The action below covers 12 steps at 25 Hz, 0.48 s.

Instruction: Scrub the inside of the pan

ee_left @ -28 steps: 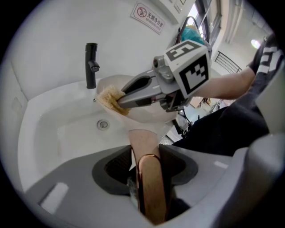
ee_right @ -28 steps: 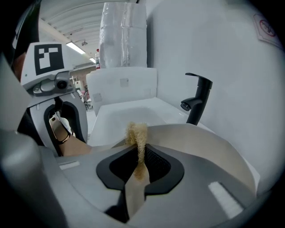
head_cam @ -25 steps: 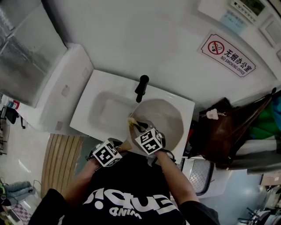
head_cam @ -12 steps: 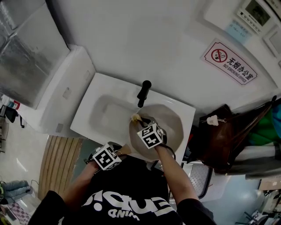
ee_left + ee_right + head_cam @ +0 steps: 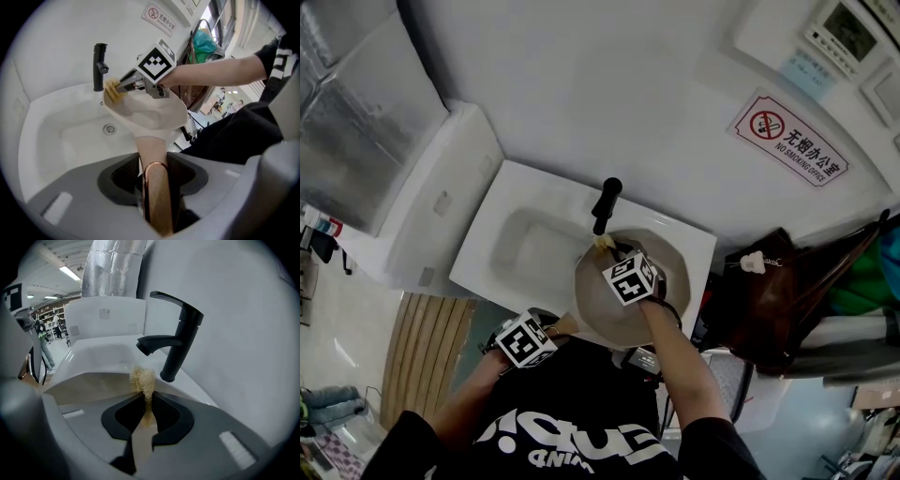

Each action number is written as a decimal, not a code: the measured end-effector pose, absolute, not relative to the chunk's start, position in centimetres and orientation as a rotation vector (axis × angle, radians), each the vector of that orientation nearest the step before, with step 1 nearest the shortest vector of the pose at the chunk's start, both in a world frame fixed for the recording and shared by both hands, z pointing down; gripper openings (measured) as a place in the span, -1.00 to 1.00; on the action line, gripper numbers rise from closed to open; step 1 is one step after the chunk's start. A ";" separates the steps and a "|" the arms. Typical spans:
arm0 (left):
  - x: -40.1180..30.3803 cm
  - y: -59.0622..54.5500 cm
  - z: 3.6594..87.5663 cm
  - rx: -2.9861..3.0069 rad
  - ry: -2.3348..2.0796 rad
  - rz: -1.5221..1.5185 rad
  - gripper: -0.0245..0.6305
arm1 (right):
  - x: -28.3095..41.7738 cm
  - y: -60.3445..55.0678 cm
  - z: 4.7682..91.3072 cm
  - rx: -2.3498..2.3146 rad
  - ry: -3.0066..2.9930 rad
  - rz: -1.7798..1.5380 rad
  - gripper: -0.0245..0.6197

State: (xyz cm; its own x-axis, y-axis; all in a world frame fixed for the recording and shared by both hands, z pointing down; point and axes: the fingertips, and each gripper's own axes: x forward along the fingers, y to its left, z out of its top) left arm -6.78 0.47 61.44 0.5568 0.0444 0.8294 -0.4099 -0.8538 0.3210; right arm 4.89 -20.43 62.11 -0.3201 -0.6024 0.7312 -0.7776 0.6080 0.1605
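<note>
While the left gripper (image 5: pixel 152 174) clamps the pan handle (image 5: pixel 157 199), the right gripper (image 5: pixel 148 401) pinches a half-hidden scrubber (image 5: pixel 142 377).

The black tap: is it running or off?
Off: no water falls from the spout of the tap in either gripper view.

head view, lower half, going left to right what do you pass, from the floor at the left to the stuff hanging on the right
wood slats → left gripper → pan → bag; the right gripper overlaps the pan, so it is left out
</note>
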 end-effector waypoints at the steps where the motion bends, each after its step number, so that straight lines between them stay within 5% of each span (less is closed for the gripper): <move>1: -6.8 0.4 61.4 2.307 -0.295 1.249 -0.37 | 5.2 -20.7 62.1 1.082 -2.030 0.270 -0.76; 12: -6.8 0.5 61.4 2.302 -0.308 1.235 -0.37 | 10.0 -22.5 61.3 1.082 -1.896 0.156 -0.76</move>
State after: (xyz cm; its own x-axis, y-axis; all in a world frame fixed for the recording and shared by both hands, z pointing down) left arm -6.78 0.48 61.36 0.5615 0.0379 0.8266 -0.4213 -0.8467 0.3250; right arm 9.97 -22.47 61.31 -0.1930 -0.6180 0.7621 -0.7346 0.6060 0.3053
